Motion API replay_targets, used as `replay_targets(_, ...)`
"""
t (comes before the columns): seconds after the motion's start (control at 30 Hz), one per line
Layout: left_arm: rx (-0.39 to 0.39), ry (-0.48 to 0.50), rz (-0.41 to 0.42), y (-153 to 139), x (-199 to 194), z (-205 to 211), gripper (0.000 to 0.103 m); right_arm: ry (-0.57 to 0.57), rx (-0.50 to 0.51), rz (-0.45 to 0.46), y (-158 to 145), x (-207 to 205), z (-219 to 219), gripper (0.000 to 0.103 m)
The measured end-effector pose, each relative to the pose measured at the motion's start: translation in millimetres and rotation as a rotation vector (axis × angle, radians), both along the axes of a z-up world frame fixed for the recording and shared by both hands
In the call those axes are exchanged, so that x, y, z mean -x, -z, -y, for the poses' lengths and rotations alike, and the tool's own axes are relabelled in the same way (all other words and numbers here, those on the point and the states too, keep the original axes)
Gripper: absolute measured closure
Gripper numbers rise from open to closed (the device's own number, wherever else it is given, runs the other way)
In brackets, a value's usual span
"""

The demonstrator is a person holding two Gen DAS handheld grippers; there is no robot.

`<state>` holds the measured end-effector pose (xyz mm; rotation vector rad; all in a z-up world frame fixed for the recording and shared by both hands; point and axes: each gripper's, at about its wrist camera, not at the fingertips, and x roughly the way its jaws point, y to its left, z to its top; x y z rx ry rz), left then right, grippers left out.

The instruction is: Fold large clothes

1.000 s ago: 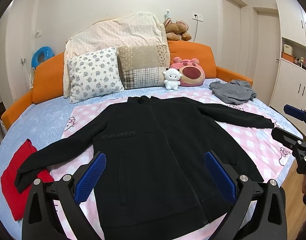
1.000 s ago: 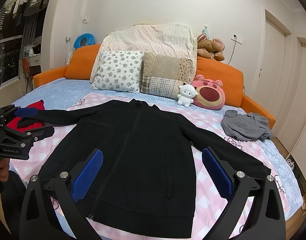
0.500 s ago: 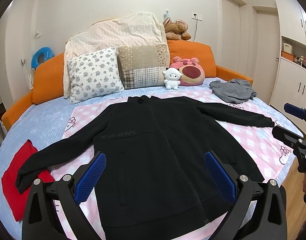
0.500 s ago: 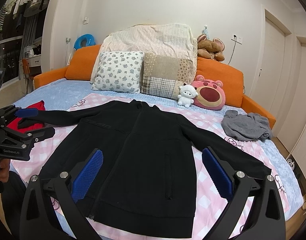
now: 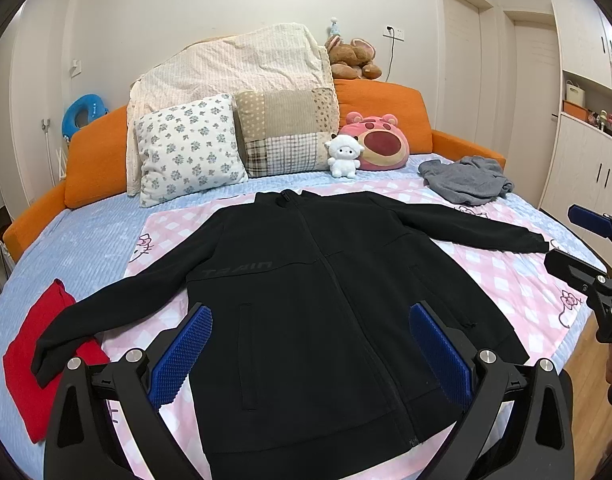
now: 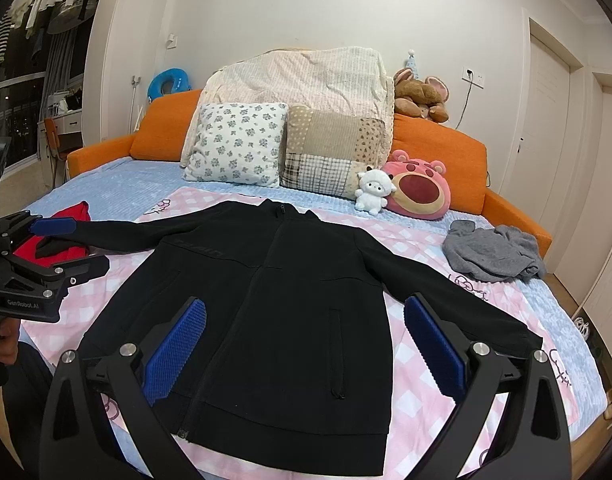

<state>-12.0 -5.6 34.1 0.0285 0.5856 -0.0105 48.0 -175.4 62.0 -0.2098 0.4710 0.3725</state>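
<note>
A black zip-up jacket point(image 5: 325, 304) lies flat, front side up, on a pink checked sheet point(image 5: 505, 280) spread over the blue bed point(image 5: 86, 236). Both sleeves are stretched out to the sides, the collar points toward the far pillows and the hem lies at the near edge.

The left gripper point(image 5: 311, 350) hangs above the near edge with its blue-padded fingers point(image 5: 182, 356) spread wide, holding nothing; the jacket's lower half shows between them. The right gripper point(image 6: 304, 350) is likewise spread wide and empty, over the hem on the right side.

The end of the left sleeve rests on a red garment point(image 5: 30, 364) at the near left of the bed. A crumpled grey garment point(image 6: 493, 254) lies at the far right, apart from the jacket. Against the orange headboard point(image 5: 94, 156) lean a floral pillow point(image 5: 190, 148) and a patchwork pillow point(image 5: 286, 132), with a small white plush lamb point(image 5: 343, 156) and a pink bear cushion point(image 5: 379, 146) just beside them.
</note>
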Motion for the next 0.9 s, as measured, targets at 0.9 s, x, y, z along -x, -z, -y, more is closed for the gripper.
replay_targets(0.9, 0.140, 0.063, -0.155, 38, -241, 80, 0.003, 0.428, -0.085, -0.080, 57, -133, 257, 0.005)
